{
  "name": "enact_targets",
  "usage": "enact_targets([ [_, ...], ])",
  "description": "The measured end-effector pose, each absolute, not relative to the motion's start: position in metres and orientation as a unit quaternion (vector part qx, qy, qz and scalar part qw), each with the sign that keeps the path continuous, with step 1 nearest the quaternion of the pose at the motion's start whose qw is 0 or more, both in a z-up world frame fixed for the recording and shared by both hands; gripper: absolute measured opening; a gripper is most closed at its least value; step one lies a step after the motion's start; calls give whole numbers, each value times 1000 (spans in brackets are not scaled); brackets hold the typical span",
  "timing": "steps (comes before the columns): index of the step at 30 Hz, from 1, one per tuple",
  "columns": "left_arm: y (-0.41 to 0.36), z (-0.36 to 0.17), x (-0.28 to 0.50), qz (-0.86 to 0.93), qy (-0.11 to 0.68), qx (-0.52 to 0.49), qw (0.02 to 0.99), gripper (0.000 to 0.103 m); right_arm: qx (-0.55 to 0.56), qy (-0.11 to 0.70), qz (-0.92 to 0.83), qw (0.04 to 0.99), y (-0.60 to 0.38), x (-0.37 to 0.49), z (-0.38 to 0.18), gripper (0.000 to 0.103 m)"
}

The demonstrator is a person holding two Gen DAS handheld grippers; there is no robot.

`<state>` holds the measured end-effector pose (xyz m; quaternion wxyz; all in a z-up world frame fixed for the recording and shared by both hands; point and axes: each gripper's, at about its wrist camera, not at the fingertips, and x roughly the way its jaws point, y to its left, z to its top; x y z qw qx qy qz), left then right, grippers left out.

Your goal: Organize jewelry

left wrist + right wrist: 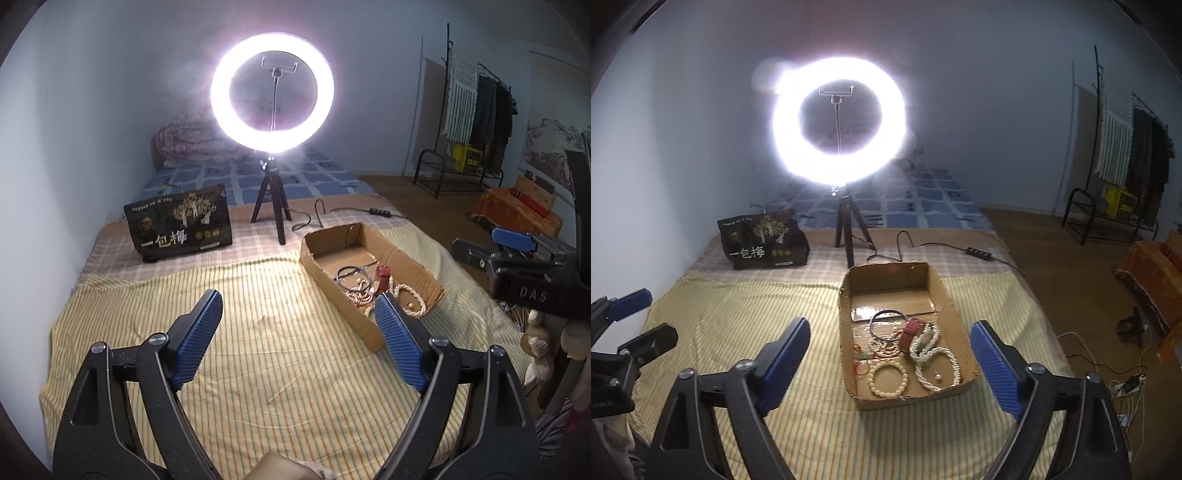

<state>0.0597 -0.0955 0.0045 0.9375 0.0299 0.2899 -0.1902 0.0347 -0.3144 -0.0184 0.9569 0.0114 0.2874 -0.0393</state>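
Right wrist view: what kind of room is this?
Most likely a bedroom used as a makeshift recording spot. The work surface is a bed with a striped cover, a clothes rack hung with garments stands by the far wall, and a ring light on a tripod lights the cardboard box of jewelry.

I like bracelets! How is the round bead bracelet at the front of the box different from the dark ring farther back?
The bead bracelet is cream and made of round beads; the dark ring is one thin, smooth hoop. The bead bracelet lies near the front wall of the cardboard box; the dark ring lies nearer the middle. The bead bracelet lies clear; a red strap partly overlaps the dark ring's edge. Both lie flat in the box, held by neither gripper.
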Motion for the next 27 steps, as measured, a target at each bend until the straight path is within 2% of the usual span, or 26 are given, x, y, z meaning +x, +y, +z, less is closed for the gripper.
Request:
enact_targets([
  [2, -99, 7, 55, -192, 281, 39, 940, 88, 7, 283, -42, 958, -314, 31, -17, 94],
  [4, -103, 8, 51, -196, 273, 50, 941, 97, 4, 277, -52, 959, -314, 28, -17, 103],
  [9, -107, 8, 45, -192, 249, 65, 947, 103, 0, 259, -63, 964, -312, 24, -15, 103],
  [27, -107, 7, 47, -176, 246, 61, 951, 103, 9, 240, -95, 966, -311, 23, -18, 103],
])
